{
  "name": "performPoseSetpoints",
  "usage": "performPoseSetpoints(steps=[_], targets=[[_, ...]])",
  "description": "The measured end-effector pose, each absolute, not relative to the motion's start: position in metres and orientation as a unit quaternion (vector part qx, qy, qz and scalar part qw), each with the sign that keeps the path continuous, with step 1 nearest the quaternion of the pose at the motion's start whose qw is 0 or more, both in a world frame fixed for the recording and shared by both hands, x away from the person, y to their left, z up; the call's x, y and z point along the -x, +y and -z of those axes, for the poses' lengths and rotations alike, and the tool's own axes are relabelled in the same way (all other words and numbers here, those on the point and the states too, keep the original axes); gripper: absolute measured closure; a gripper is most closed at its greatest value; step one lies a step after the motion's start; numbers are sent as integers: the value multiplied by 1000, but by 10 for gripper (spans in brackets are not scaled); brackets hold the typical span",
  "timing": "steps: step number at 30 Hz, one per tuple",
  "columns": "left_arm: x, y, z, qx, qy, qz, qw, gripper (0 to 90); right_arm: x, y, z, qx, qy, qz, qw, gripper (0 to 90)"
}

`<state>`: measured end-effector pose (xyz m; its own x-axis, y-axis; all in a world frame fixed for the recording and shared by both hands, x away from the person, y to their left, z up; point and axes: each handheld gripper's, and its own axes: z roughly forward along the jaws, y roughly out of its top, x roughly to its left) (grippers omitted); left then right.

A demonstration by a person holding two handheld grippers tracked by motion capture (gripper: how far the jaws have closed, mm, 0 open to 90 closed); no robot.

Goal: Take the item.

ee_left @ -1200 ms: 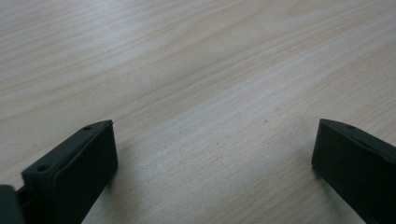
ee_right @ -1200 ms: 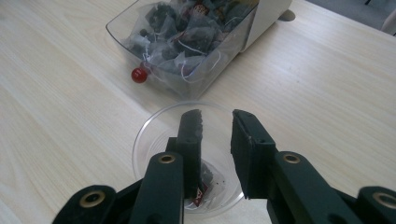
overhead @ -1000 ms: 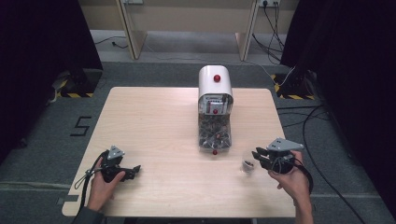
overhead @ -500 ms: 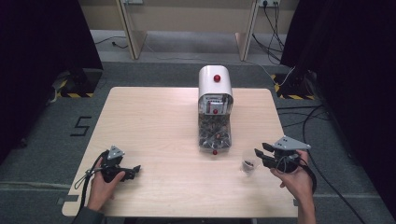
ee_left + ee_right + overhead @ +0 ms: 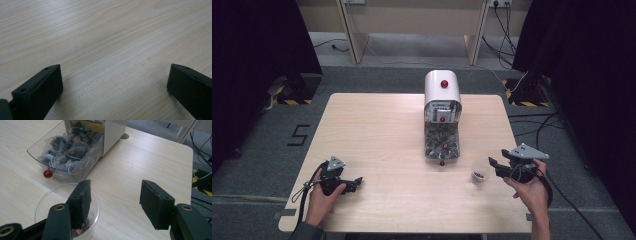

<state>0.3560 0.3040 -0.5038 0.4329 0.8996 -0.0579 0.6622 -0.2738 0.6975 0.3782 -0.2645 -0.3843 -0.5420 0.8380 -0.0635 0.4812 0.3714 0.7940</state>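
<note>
The right gripper (image 5: 492, 164) hovers just right of one clear plastic cup (image 5: 480, 176) near the table's (image 5: 377, 125) front edge; its jaws have just been opening, and nothing is between them, so I judge the cup has been set down on purpose. In the right gripper view one jaw stands in front of the cup (image 5: 47, 202), which holds a dark tea bag. One white dispenser (image 5: 442, 115) stands mid-table, its clear tray (image 5: 40, 150) heaped with bags too many to count, likely where the cup's bag came from. The left gripper (image 5: 357, 181) rests idle at the near left, jaws wide apart and empty.
</note>
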Motion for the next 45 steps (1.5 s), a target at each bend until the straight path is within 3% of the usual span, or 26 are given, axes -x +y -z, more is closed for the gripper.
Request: performPoseSetpoints(steps=[45], targets=[[-356, 304, 504, -778, 502, -178, 334, 0, -393, -300, 410, -485, 767, -344, 240, 352]])
